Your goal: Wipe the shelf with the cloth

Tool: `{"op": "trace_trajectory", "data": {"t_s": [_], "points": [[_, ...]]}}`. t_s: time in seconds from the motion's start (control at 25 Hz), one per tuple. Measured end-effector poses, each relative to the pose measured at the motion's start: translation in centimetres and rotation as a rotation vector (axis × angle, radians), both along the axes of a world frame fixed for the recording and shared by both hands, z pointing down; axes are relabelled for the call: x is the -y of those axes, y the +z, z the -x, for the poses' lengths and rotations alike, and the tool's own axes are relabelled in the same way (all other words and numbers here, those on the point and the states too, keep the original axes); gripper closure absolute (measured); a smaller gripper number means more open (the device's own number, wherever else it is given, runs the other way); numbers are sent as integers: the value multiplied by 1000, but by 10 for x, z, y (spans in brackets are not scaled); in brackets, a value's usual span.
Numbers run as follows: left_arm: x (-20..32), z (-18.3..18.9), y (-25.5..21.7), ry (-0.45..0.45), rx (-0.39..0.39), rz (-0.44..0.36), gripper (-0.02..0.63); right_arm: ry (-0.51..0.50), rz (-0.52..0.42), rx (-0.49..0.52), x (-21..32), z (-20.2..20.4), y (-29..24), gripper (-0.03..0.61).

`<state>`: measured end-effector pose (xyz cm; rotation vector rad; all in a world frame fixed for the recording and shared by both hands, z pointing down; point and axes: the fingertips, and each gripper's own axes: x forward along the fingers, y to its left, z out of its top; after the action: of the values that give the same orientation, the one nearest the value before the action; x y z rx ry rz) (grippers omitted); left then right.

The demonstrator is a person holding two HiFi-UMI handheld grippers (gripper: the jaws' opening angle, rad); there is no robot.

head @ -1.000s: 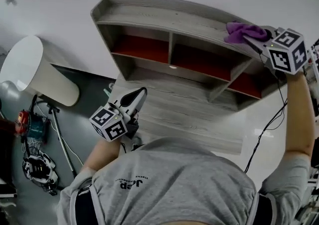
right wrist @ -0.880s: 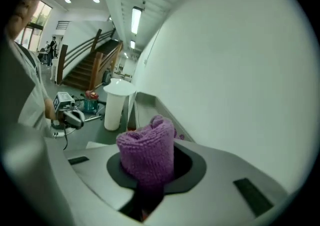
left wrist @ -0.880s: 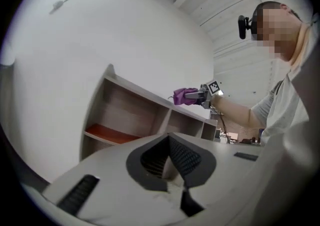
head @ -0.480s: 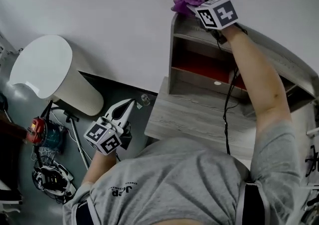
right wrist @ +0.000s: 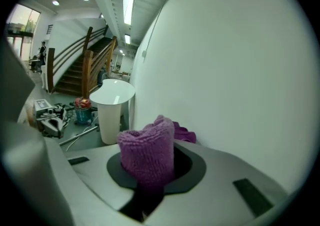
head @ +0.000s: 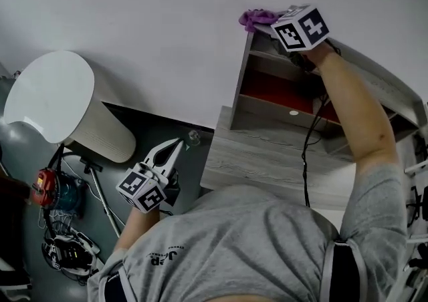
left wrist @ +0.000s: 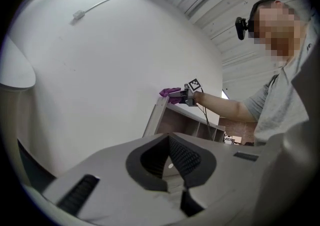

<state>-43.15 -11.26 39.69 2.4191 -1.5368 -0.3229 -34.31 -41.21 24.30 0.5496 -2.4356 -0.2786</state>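
Purple cloth (head: pixel 254 19) at left corner of shelf (head: pixel 242 80)
Right gripper (head: pixel 269 22), pinching it, has swept over from the right end (pass likely done); left gripper (head: pixel 175 147) closed, empty.

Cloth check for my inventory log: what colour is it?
The cloth is purple, clearest in the right gripper view.

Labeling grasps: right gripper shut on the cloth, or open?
Shut: the right gripper clamps the bunched purple cloth between its jaws.
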Motion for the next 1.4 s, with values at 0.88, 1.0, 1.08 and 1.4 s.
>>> {"op": "trace_trajectory", "data": {"t_s": [0.88,1.0,1.08,1.4], "points": [[44,16,-11,29,19,-22,600,213,-19,-41,71,-13,33,508],[43,14,-9,41,6,-15,600,120,23,-30,45,-11,35,511],[43,10,-8,54,0,-14,600,42,31,-47,16,-10,36,511],[54,-12,-7,114,-13,-14,600,-98,31,-20,-30,-26,16,509]]}}
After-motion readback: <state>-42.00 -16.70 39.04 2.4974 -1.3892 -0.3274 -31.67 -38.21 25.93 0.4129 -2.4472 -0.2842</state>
